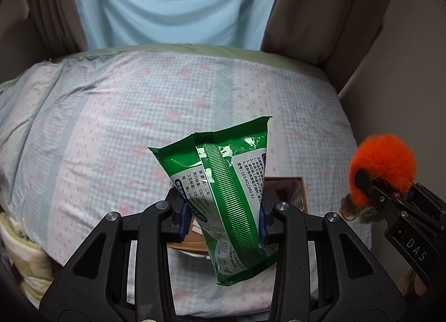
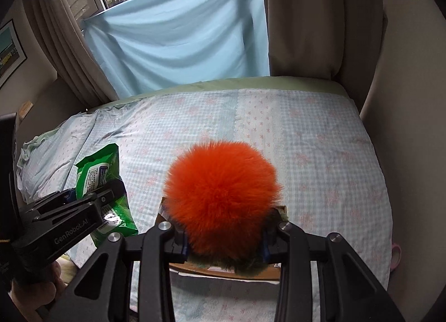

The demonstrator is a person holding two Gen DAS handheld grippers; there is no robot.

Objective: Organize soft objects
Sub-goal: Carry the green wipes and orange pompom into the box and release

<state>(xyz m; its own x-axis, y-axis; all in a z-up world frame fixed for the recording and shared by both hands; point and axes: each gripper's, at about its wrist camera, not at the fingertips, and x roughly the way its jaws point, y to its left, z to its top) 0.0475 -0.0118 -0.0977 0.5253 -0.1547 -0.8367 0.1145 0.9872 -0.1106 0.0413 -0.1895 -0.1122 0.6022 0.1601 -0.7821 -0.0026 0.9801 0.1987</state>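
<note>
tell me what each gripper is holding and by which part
The left gripper pinches the green wipes pack across its middle. The right gripper clamps the orange fluffy ball at its lower sides.

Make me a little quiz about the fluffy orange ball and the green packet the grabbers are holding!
1. True or false: the left gripper is clamped on the green packet.
2. What does the right gripper hold? A) a sock B) the orange pom-pom C) nothing
3. Fill in: both things are held up over the checked ____.

Key
1. True: its fingers press the packet from both sides.
2. B
3. bedsheet; a cardboard box also peeks out below the grippers.
</note>
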